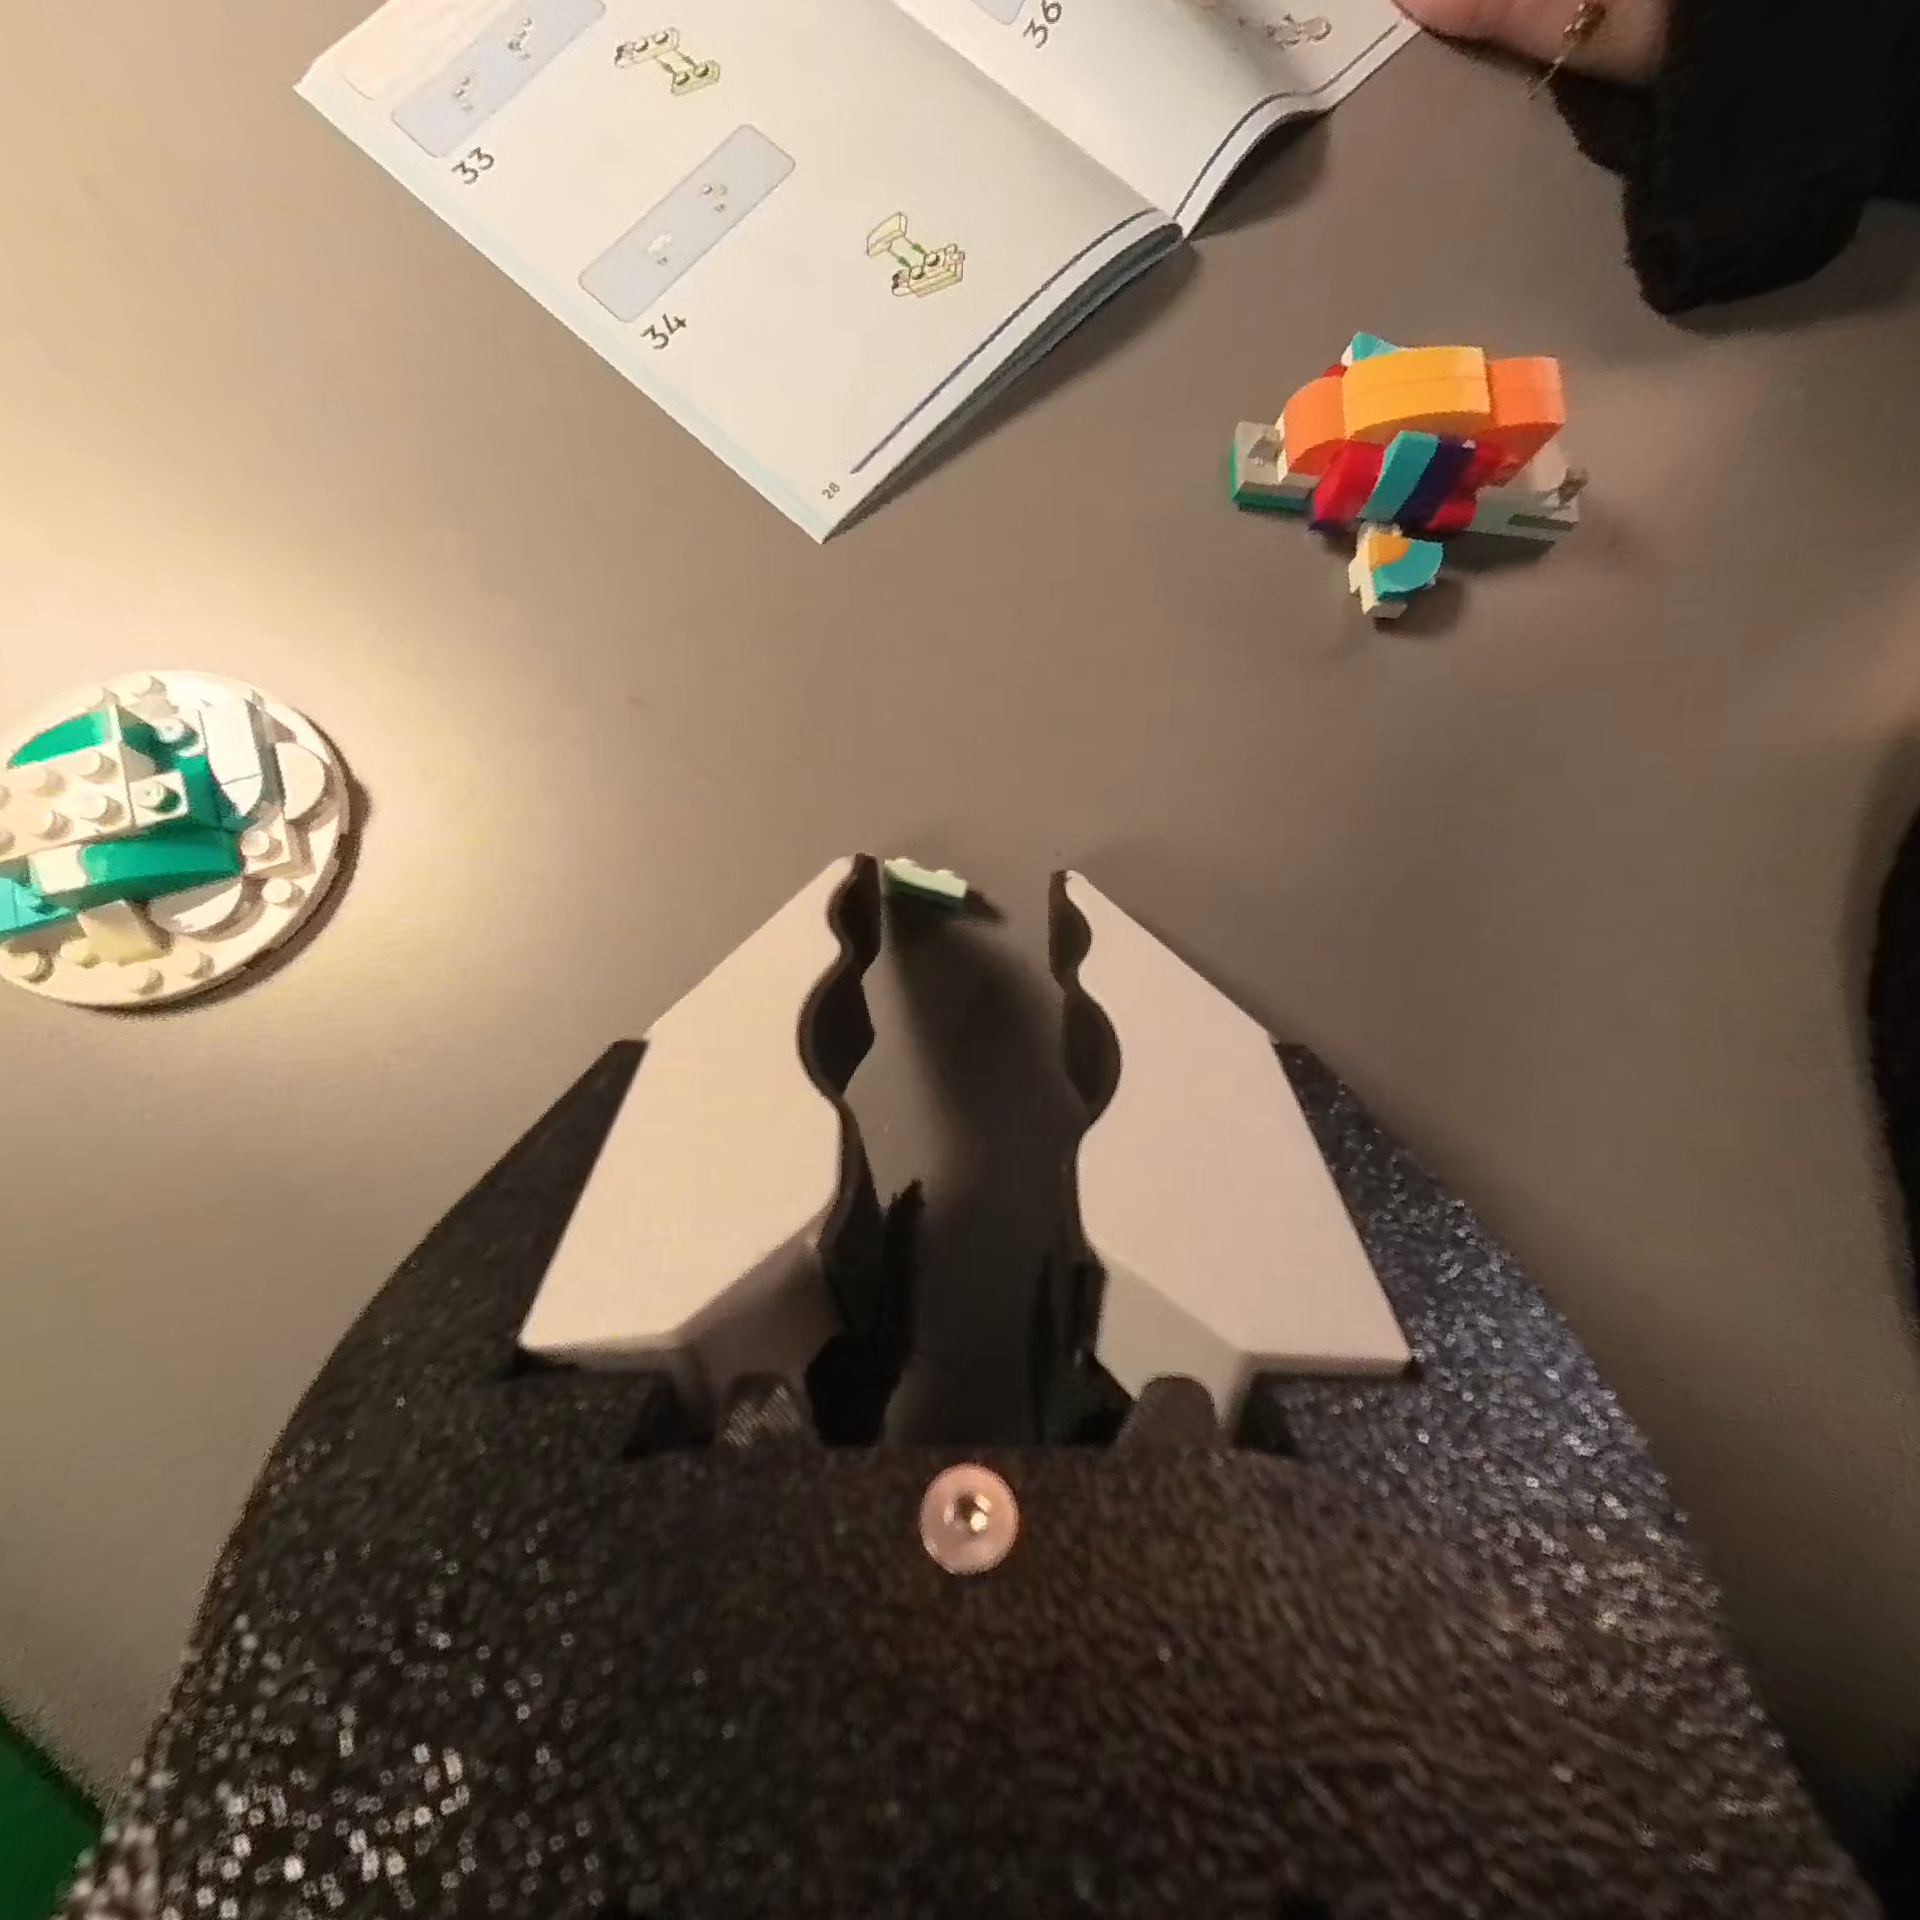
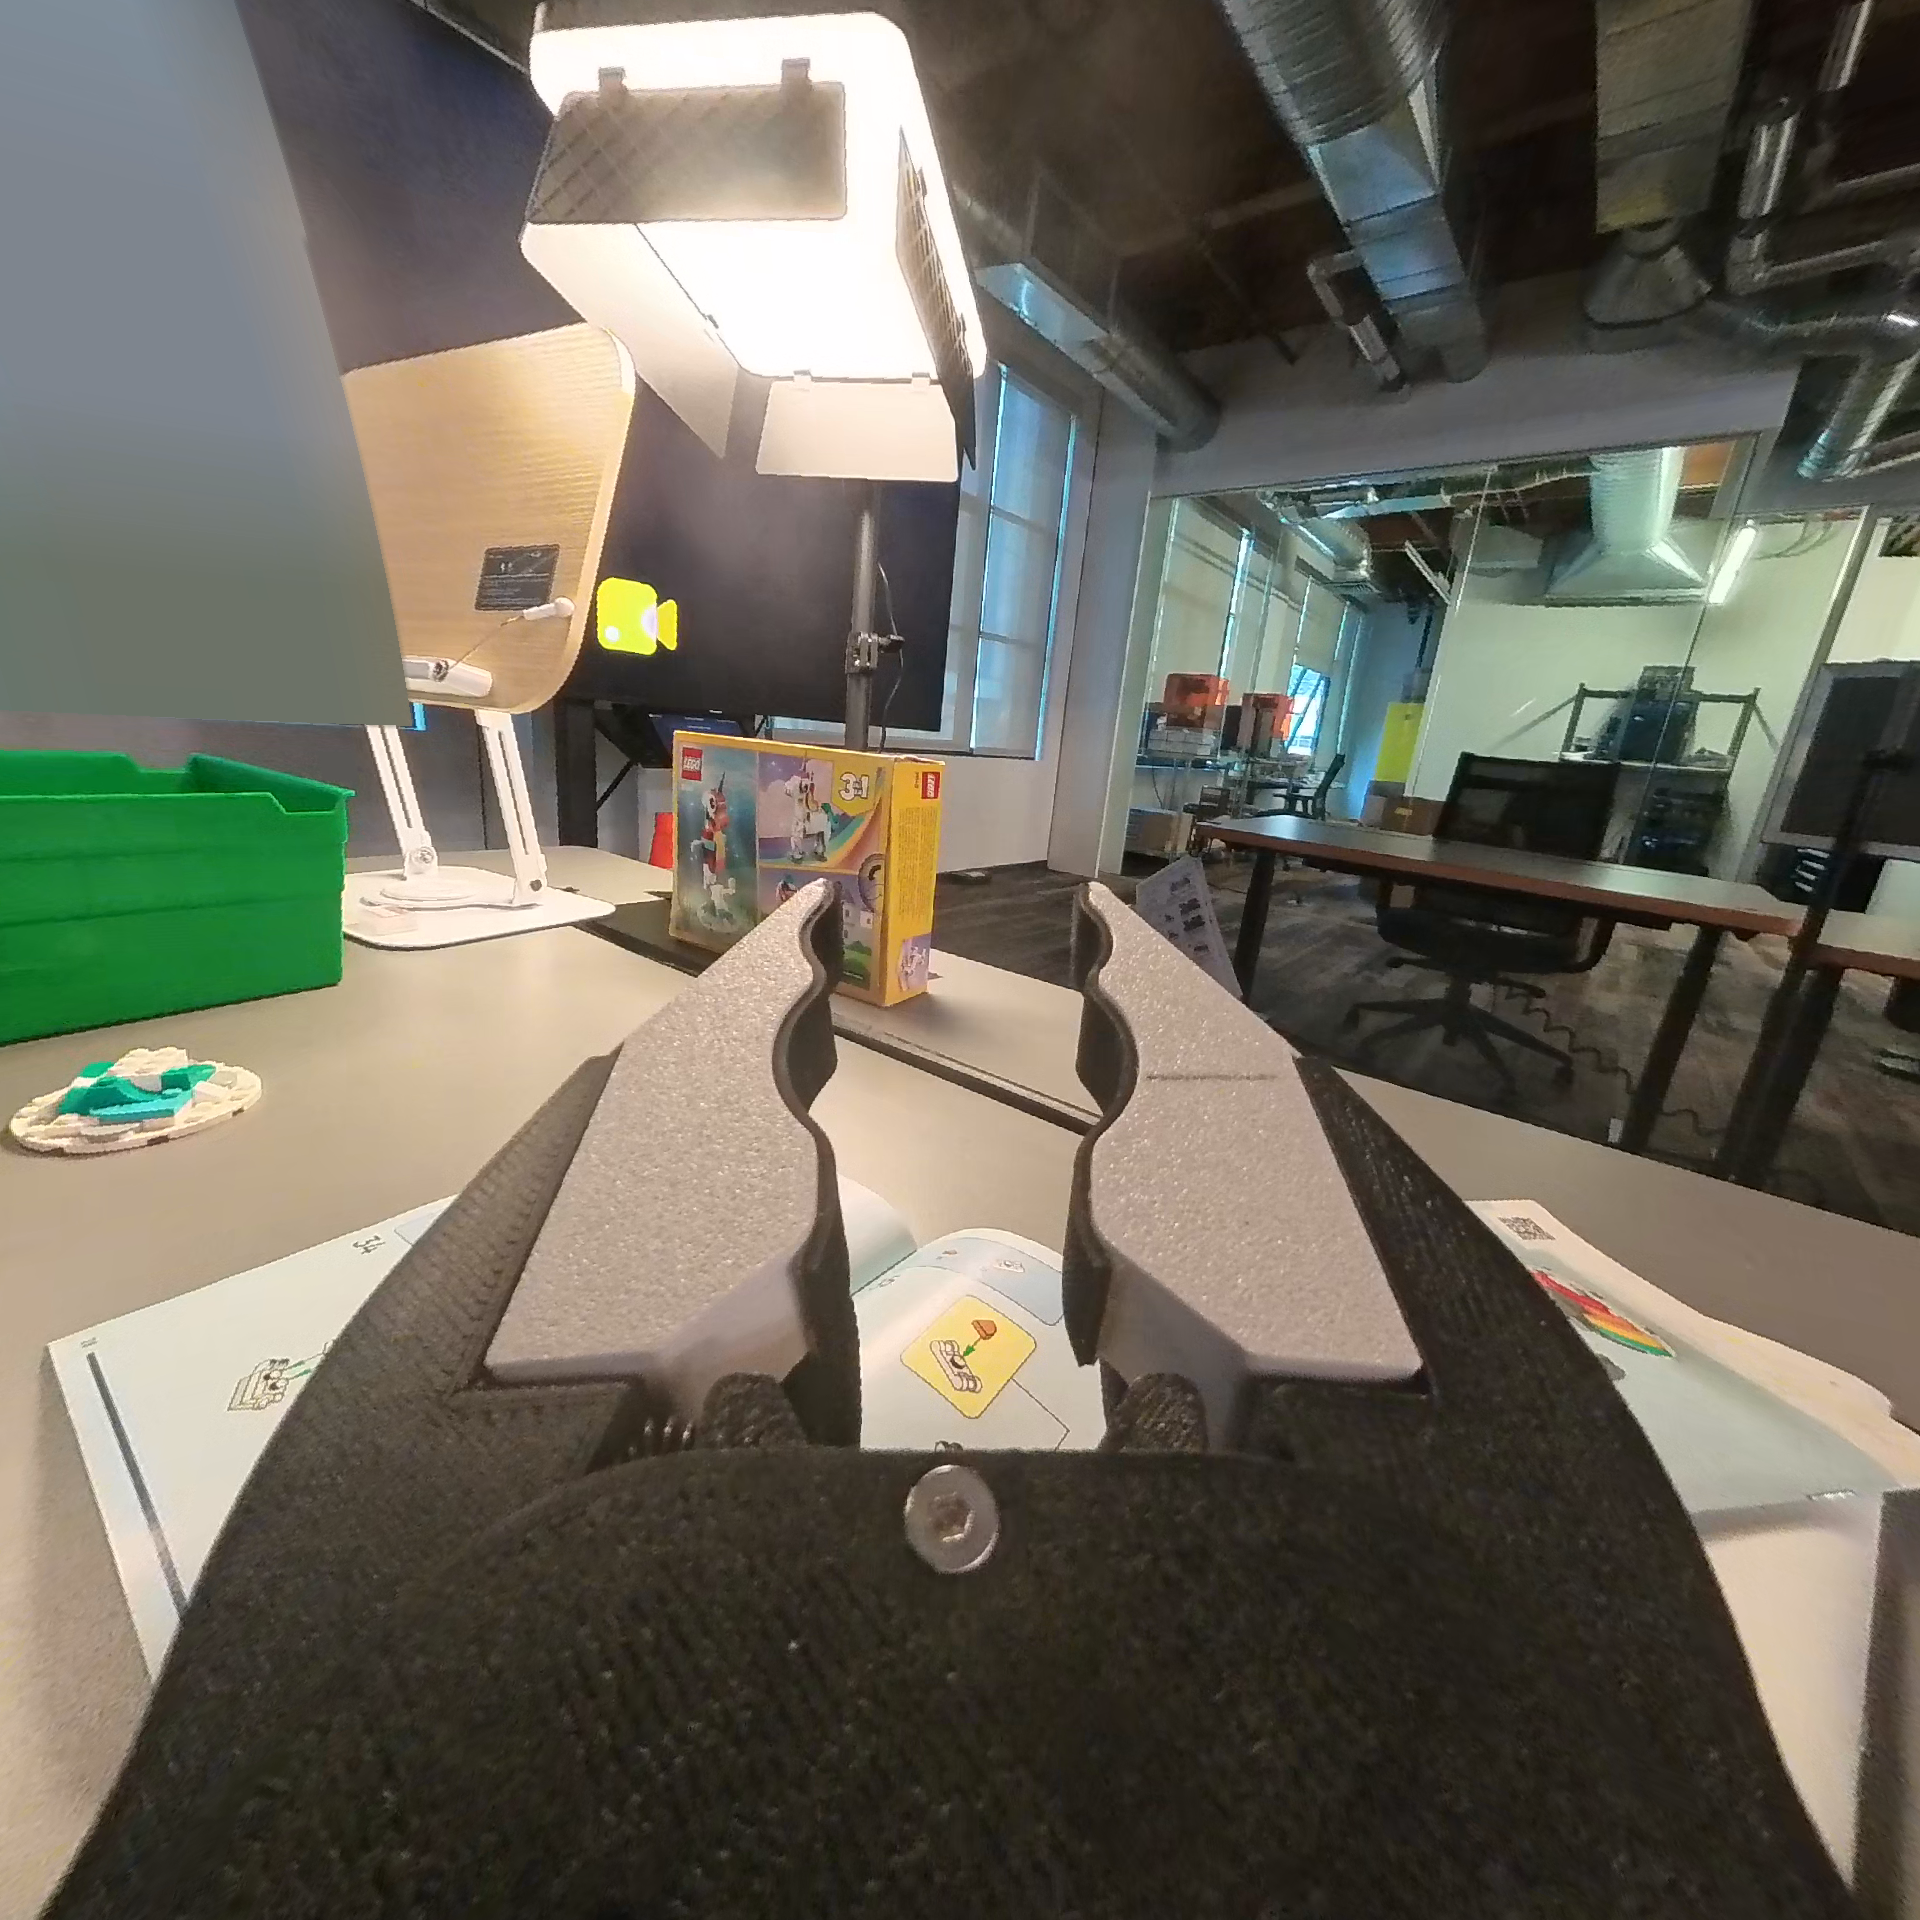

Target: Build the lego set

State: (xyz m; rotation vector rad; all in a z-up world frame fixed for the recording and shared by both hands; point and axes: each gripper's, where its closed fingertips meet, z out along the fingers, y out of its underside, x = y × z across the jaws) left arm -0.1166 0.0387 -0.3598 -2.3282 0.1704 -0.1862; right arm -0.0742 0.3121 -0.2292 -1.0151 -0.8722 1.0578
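Spreading under everything you handle is the grey table (image 1: 436, 499), with the open instruction booklet (image 1: 831, 239) lying at its far side; a person's hand (image 1: 1496, 31) in a dark sleeve rests on the booklet's far right corner. Your right gripper (image 2: 951, 914) hovers over that booklet (image 2: 977, 1351), jaws released and holding nothing, pointing toward the yellow Lego box (image 2: 810, 862) standing upright far across the table. A green bin (image 2: 166, 883) sits at the far left, and beside it stands a white stand (image 2: 468, 894).

Your left gripper (image 1: 961, 883) points down at the table, jaws released with a clear gap between them. Left of it lies the round white base plate (image 1: 312, 894) carrying teal and white bricks. To the far right, well apart from the plate, sits the orange, red and teal sub-assembly (image 1: 1403, 457). Smallest of all, a pale green piece (image 1: 925, 883) lies on the table between your left fingertips, just beside the left one; whether they touch is unclear.
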